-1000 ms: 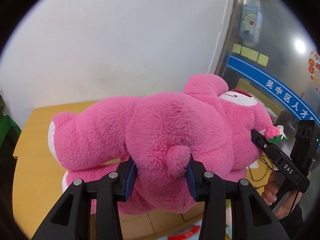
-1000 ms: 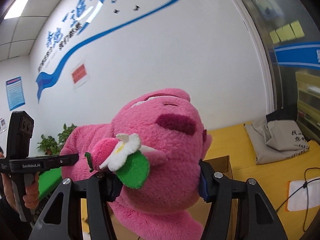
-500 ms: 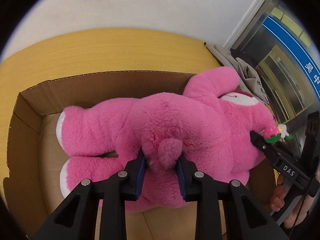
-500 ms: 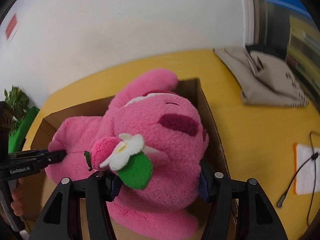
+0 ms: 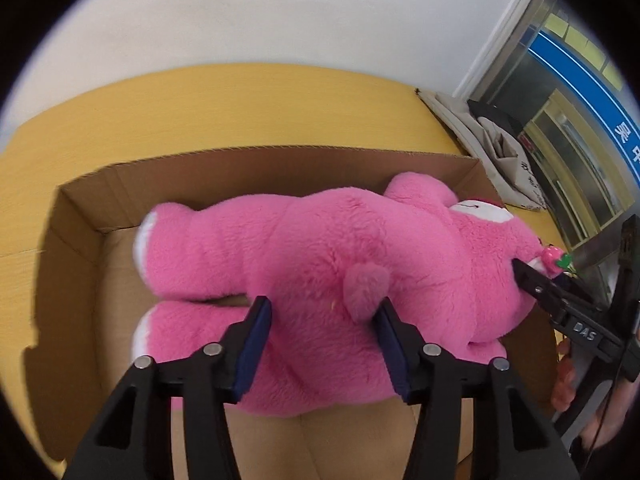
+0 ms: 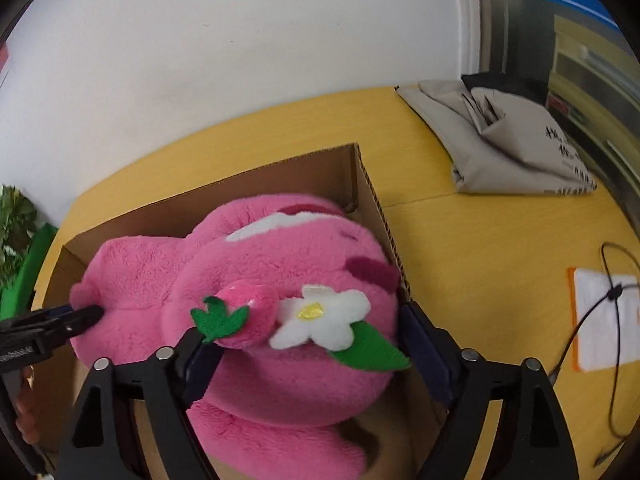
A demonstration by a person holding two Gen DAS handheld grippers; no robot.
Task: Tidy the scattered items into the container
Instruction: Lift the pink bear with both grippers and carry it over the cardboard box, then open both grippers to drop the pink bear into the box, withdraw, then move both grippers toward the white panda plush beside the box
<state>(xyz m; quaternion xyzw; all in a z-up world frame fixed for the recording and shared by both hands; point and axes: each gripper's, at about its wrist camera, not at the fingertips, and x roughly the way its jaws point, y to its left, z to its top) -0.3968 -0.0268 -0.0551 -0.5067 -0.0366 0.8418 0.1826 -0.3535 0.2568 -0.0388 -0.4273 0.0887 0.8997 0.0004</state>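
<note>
A pink plush bear [image 5: 340, 280] is lying inside an open cardboard box [image 5: 280, 164] that is sitting on a yellow tabletop [image 6: 480, 240]. The left hand-held gripper [image 5: 322, 328] is being opened around the bear's rump beside its small tail [image 5: 366, 290], its pads no longer pinching the fur. The right hand-held gripper [image 6: 304, 350] is likewise being opened around the bear's head, just below a felt flower [image 6: 320, 316] and a strawberry [image 6: 244, 312]. A folded grey bag [image 6: 500, 140] is lying well apart from the box
</note>
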